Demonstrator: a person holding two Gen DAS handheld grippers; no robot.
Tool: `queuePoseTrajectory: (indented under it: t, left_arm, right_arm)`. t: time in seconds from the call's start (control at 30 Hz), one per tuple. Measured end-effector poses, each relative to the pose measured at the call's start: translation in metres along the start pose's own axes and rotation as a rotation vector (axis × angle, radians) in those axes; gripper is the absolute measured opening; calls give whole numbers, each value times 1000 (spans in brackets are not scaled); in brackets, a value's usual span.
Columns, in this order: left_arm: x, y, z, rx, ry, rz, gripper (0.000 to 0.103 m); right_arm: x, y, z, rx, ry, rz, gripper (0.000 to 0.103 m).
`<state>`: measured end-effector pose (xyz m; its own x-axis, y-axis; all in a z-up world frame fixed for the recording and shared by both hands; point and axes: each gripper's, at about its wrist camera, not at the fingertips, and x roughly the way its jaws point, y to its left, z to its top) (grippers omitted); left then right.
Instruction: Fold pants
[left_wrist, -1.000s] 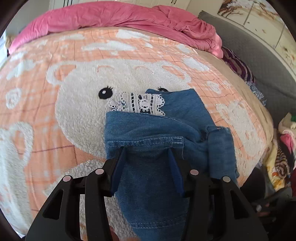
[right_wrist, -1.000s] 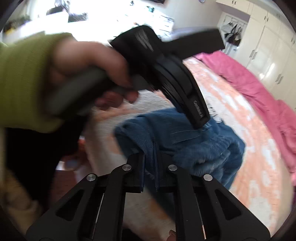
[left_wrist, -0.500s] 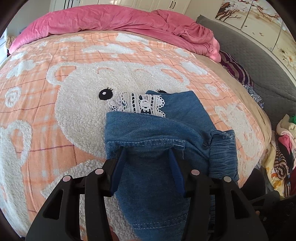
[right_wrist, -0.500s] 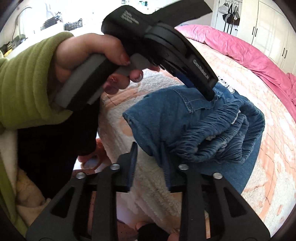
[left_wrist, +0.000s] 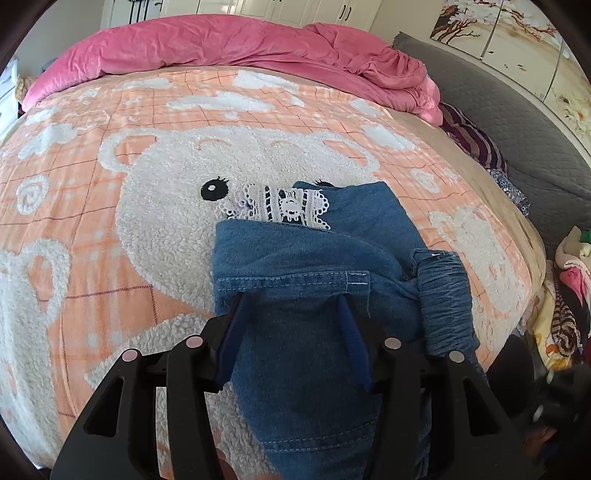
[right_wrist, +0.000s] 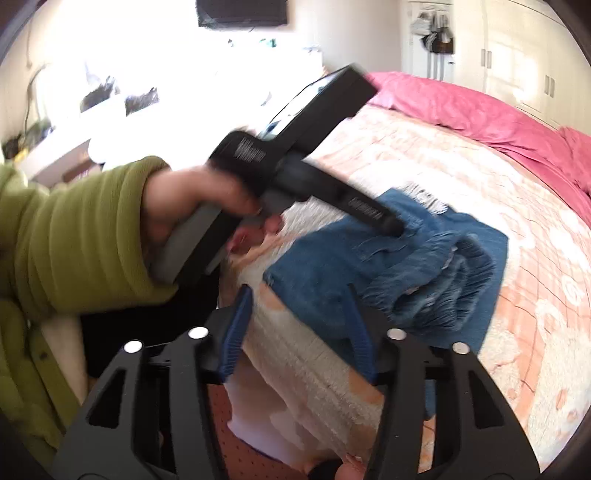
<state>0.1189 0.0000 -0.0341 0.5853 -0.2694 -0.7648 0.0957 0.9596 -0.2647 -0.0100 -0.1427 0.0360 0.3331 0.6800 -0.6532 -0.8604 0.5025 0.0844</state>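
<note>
Peach teddy-bear blanket (left_wrist: 110, 155) is covering the bed, and the folded denim pants (left_wrist: 314, 266) are lying at its near edge, lace hem farthest away. Left gripper (left_wrist: 291, 310) is resting spread over the pocket seam, gripping nothing; right gripper (right_wrist: 299, 299) is hovering agape beside the waistband.

open blanket (left_wrist: 110, 221) left of pants (left_wrist: 314, 266) (pink duvet (left_wrist: 221, 48) behind).

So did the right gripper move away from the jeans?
Yes. The right gripper has let go, jaws now wide, and backed off toward the near edge of the bear blanket, leaving the jeans farther ahead than before.
</note>
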Motion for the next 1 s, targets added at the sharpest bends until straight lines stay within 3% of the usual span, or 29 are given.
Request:
queuePoseTrajectory:
  t: [0.2,0.33,0.5,0.63,0.77,0.87,1.0]
  left_arm:
    - [-7,2,-4,-3,-12,7,55]
    - [-15,1,-6,-2,-32,21,55]
    - [-26,-1,-10,-2,-56,35,55]
    - [-37,0,-14,-18,-74,32,69]
    - [-44,0,-17,-15,-86,40,70]
    - [-45,2,-18,-24,-83,47,79]
    - [-40,9,-20,-53,-61,56,81]
  right_arm:
    - [-27,-25,5,136,-96,-70,68]
    - [-30,-48,4,248,-129,-139,73]
    - [-29,-80,-7,368,-103,-221,77]
    - [-25,-98,-12,429,-97,-260,80]
    - [-20,-110,-15,456,-74,-314,81]
    - [-18,-118,-18,482,-66,-330,81]
    - [-14,-130,-24,535,-48,-338,81]
